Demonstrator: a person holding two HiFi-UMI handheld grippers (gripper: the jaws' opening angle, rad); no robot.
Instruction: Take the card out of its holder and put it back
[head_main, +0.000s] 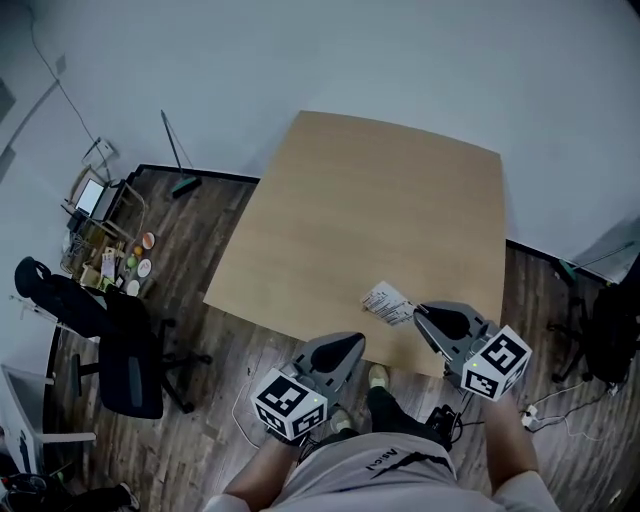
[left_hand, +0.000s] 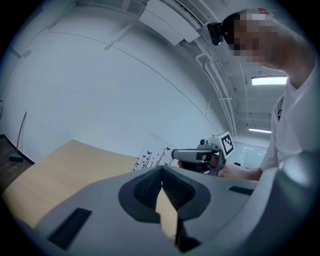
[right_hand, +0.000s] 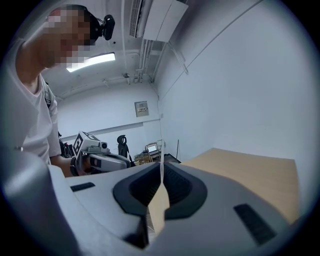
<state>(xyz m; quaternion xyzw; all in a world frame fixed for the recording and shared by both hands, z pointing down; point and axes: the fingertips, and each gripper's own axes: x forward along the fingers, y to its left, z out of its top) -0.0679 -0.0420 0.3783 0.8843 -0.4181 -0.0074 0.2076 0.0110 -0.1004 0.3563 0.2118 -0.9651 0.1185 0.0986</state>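
The card (head_main: 386, 300) sticks out from the tip of the right hand-held gripper (head_main: 418, 311), whose jaws are pinched nearly together on one edge of it. It hangs over the surface (head_main: 380, 200) by the near edge, towards the near right corner. The card is white and thin, printed with small dark marks. The left hand-held gripper (head_main: 353, 342) is just off the near edge, its jaws pressed together on nothing.
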